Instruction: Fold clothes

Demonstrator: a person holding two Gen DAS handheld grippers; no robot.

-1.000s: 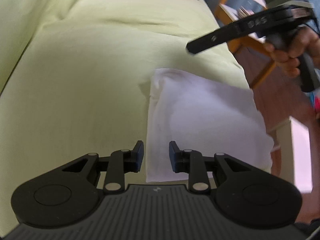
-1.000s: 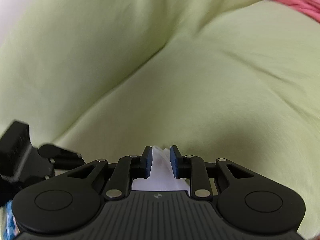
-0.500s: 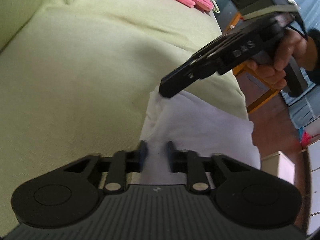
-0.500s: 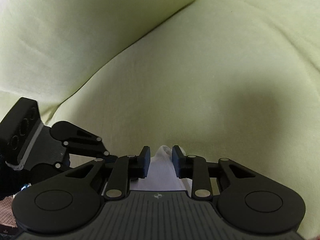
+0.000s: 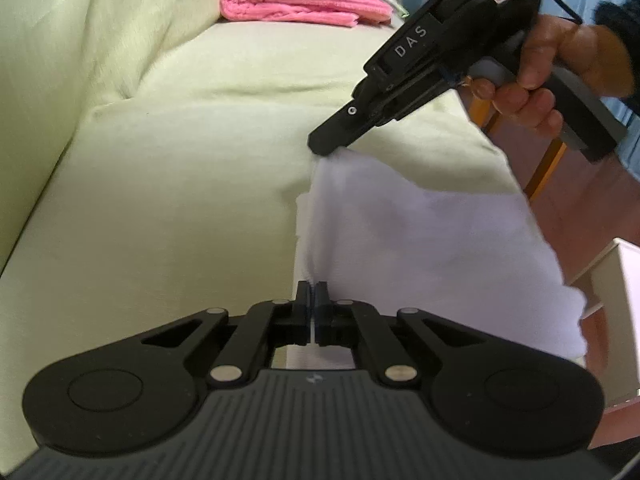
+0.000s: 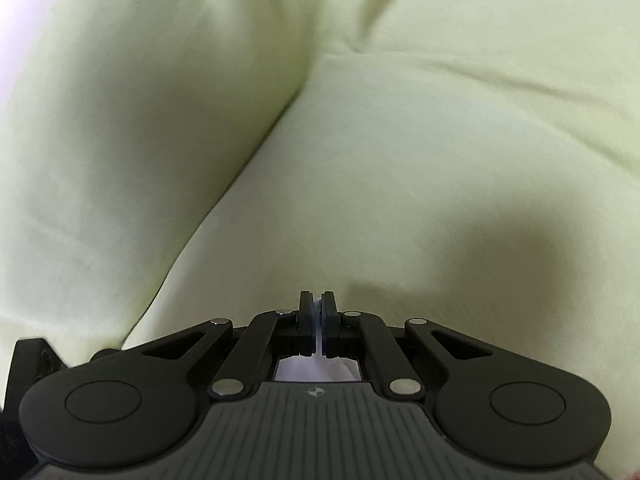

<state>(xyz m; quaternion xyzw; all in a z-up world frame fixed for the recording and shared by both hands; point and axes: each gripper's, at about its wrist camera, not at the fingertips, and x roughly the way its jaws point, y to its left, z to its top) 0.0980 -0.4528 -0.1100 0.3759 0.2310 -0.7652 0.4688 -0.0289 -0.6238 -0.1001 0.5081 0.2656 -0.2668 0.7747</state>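
Note:
A white folded cloth (image 5: 420,248) lies on the pale green sofa seat (image 5: 180,200), its right part hanging over the seat's front edge. My left gripper (image 5: 312,294) is shut on the cloth's near left corner. My right gripper (image 5: 324,146) comes in from the upper right and is shut on the cloth's far left corner. In the right wrist view my right gripper (image 6: 317,306) pinches a sliver of the white cloth (image 6: 316,368) between its jaws, over the green seat cushion (image 6: 400,184).
A folded pink towel (image 5: 296,8) and other fabrics lie at the sofa's far end. The sofa backrest (image 5: 60,40) rises on the left. Wooden chair legs (image 5: 548,164) and a white piece of furniture (image 5: 616,276) stand on the floor to the right.
Both grippers closed from open onto the cloth's left corners. The right gripper came down onto the far corner and the edge now lifts slightly.

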